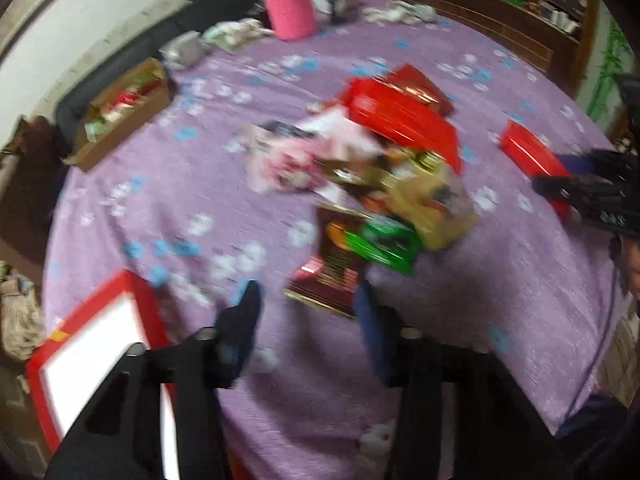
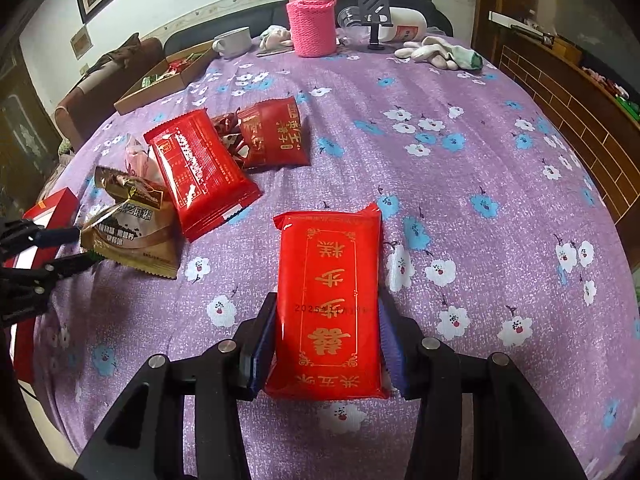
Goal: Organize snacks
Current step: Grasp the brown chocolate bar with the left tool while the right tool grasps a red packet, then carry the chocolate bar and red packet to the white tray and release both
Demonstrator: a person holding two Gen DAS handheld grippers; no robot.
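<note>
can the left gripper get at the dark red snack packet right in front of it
Probably yes: the left gripper is open, and the dark red packet lies just ahead at the pile's near edge, with nothing between them. The view is blurred.

A purple floral tablecloth carries snack packets, a cardboard box and a pink-sleeved jar.

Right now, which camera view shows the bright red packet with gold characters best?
The right wrist view shows it best: the red packet is sharp and central, between the fingers of the right gripper, which press its two sides. In the left wrist view it is only a blurred red shape at the right edge, partly hidden by that gripper.
</note>
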